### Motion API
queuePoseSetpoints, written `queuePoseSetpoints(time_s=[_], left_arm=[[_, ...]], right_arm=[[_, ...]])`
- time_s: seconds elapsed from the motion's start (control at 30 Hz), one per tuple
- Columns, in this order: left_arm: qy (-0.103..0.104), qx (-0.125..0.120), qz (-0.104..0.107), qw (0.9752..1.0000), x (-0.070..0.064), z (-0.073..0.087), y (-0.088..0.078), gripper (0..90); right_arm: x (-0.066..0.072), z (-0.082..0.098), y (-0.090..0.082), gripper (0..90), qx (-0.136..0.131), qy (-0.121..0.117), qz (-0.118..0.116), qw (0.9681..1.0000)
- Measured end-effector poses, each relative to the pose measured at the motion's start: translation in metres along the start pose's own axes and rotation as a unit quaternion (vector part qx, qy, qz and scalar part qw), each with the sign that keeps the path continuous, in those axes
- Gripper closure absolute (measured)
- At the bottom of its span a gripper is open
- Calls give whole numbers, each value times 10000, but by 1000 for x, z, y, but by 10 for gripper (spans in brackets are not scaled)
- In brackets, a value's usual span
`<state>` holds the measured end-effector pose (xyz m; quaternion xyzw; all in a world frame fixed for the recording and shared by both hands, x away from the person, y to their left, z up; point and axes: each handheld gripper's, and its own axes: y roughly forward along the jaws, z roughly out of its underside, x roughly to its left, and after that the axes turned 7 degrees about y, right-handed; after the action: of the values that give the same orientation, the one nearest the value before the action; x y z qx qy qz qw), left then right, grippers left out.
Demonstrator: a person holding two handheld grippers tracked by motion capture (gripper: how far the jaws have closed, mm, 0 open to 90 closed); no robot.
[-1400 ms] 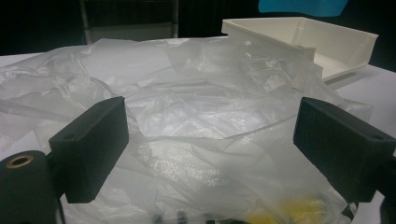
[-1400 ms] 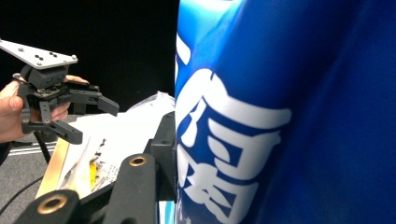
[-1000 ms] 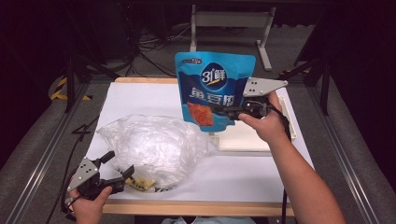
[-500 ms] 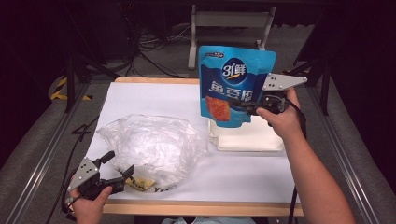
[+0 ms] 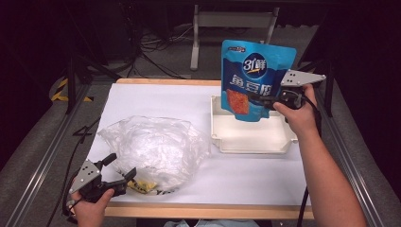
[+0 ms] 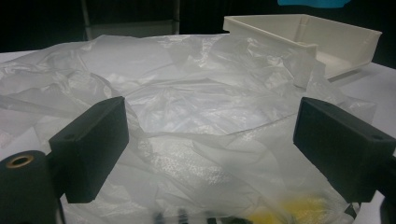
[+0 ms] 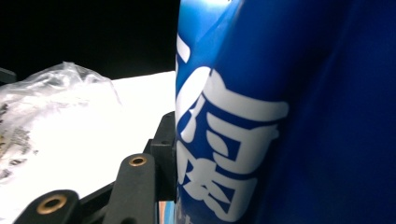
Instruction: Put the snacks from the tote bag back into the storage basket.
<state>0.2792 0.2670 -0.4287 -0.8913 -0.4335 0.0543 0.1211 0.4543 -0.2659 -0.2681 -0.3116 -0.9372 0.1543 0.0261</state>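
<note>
A blue snack pouch (image 5: 253, 78) with white lettering hangs upright above the white tray (image 5: 250, 142) at the table's right. My right gripper (image 5: 265, 103) is shut on the pouch's lower right side, and the pouch (image 7: 280, 116) looms large in the right gripper view. A crumpled clear plastic bag (image 5: 151, 146) lies at the front left, with something yellow (image 5: 144, 187) under its near edge. My left gripper (image 5: 122, 169) stands open at that near edge. Its jaws straddle the bag (image 6: 196, 121) without pressing on it in the left gripper view.
White paper (image 5: 156, 101) covers the wooden table. The tray (image 6: 308, 35) sits beyond the bag in the left gripper view. Dark floor with cables, a metal stand (image 5: 231, 28) and rails surround the table.
My right gripper has carried the blue pouch to the right, from over the table's middle to above the white tray. The left gripper has stayed in place.
</note>
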Motion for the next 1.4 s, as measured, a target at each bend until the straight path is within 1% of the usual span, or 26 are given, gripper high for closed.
queuePoseSetpoints(time_s=[0.1,0.27,0.43,0.57,0.63,0.67,0.7,0.8,0.83,0.87,1.1,1.23,1.27,1.3,1.33,1.4], left_arm=[[2,-29,7,10000,0,0,1,111],[-5,-22,2,10000,0,1,1,112],[-14,-30,3,10000,0,1,2,111],[2,-12,13,10000,0,1,1,111],[-5,-35,3,10000,0,1,1,111],[3,-8,12,10000,0,1,1,111],[3,-10,12,10000,0,1,1,111],[-4,-14,8,10000,0,1,1,111],[-4,-14,8,10000,0,1,1,111],[-2,-10,9,10000,0,1,1,111],[20,5,24,10000,0,1,1,110],[17,-1,15,10000,0,1,1,110],[31,37,24,10000,0,0,0,110],[26,16,21,10000,0,1,0,110],[33,45,30,10000,0,0,0,109],[24,4,18,10000,0,1,0,109]], right_arm=[[-10,5,0,578,24,48,106,9999],[-20,11,3,578,103,21,153,9998],[-24,15,6,575,157,-40,229,9996],[-28,22,12,576,265,-55,222,9994],[-30,28,16,577,303,-13,232,9993],[-31,31,17,578,319,14,216,9993],[-31,35,19,578,352,70,202,9992],[-34,44,24,578,426,91,216,9988],[-34,44,24,578,426,91,216,9988],[-36,48,27,578,480,121,232,9985],[-36,58,34,578,547,176,175,9982],[-34,64,41,577,614,148,136,9979],[-34,65,42,577,632,148,107,9978],[-33,66,43,577,646,169,92,9977],[-32,68,44,577,670,193,68,9975],[-32,71,45,577,688,198,45,9974]])
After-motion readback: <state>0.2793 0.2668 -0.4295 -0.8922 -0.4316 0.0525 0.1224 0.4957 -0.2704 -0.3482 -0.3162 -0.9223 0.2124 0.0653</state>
